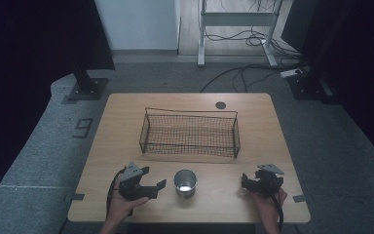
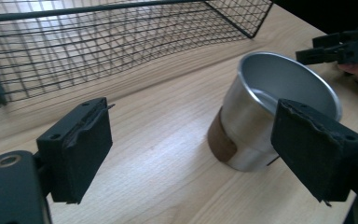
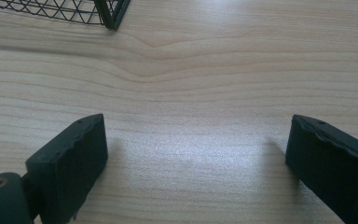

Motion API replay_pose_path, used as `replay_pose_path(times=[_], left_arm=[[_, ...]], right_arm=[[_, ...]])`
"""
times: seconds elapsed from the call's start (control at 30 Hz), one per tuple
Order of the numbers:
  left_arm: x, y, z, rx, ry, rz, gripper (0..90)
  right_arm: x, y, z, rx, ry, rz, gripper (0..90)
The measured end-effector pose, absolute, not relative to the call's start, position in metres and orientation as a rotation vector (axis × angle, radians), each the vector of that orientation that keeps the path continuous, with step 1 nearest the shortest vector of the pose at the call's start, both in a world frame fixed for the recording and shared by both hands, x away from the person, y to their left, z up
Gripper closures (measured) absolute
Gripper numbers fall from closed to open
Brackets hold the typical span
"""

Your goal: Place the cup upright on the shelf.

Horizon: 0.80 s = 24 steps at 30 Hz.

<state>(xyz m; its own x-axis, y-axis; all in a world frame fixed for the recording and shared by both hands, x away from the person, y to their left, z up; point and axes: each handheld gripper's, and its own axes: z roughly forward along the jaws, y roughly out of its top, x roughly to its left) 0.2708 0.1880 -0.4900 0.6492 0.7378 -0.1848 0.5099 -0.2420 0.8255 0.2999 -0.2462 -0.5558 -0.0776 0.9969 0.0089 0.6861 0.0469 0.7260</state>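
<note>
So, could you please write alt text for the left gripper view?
A steel cup stands upright on a wooden table, just inside the right jaw of the open left hand-held gripper, with neither pad pressing it. A wire basket sits behind.
</note>
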Motion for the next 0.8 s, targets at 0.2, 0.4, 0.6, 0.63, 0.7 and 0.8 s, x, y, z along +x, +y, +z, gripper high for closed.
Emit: replay_pose_path(times=[0.2, 0.4, 0.6, 0.63, 0.7, 0.8], left_arm=[[0.268, 0.180, -0.490, 1.925, 0.967, 0.286, 11.2], [0.266, 0.172, -0.490, 1.921, 0.974, 0.290, 8.1], [0.266, 0.162, -0.491, 1.938, 0.962, 0.279, 7.1], [0.266, 0.160, -0.492, 1.942, 0.959, 0.276, 6.5], [0.265, 0.156, -0.493, 1.956, 0.952, 0.272, 3.7], [0.263, 0.150, -0.495, 1.965, 0.935, 0.259, 2.7]], right_arm=[[0.300, -0.246, -0.556, 1.689, 1.818, 0.791, 5.4], [0.300, -0.246, -0.556, 1.687, 1.819, 0.791, 5.6], [0.300, -0.246, -0.556, 1.687, 1.819, 0.791, 5.6], [0.300, -0.246, -0.556, 1.687, 1.819, 0.791, 5.6], [0.300, -0.246, -0.556, 1.687, 1.819, 0.791, 5.6], [0.300, -0.246, -0.556, 1.687, 1.819, 0.790, 5.6]])
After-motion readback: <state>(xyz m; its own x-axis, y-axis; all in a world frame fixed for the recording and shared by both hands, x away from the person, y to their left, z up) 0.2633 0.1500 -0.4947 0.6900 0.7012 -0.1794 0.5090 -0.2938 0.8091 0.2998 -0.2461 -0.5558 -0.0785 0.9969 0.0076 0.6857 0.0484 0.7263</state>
